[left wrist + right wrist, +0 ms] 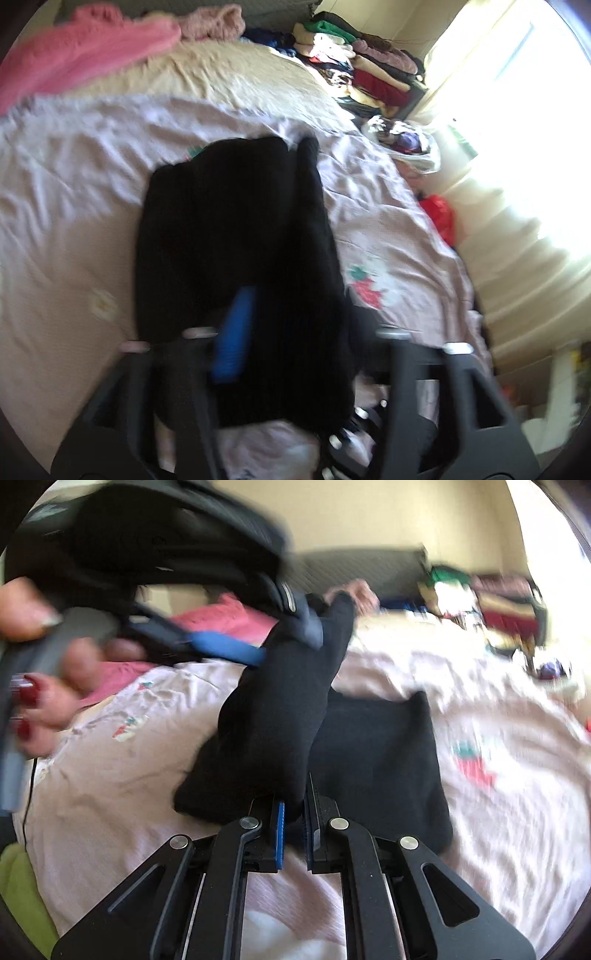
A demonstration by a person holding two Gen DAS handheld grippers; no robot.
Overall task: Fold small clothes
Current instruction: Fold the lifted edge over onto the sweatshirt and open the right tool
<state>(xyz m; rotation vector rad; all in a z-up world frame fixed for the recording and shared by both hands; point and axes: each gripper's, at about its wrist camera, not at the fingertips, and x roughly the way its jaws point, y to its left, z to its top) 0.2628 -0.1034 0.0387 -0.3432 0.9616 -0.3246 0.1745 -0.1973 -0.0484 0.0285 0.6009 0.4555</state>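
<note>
1. We see a bed point(74, 177) covered by a pale pink sheet point(498, 830) with flower prints.
2. A pink blanket point(81, 55) lies at its far end, and a pile of folded clothes point(369, 70) sits in the far corner.
3. A black garment point(376, 746) lies on the sheet; one part is lifted.
4. Our right claw point(293, 823) is clamped tight on the lifted black cloth.
5. Our left claw point(273, 642), held by a hand point(55, 686) with red nails, stands partly open at the cloth's upper end; motion blur hides whether its blue pads point(225, 646) touch it.
</note>
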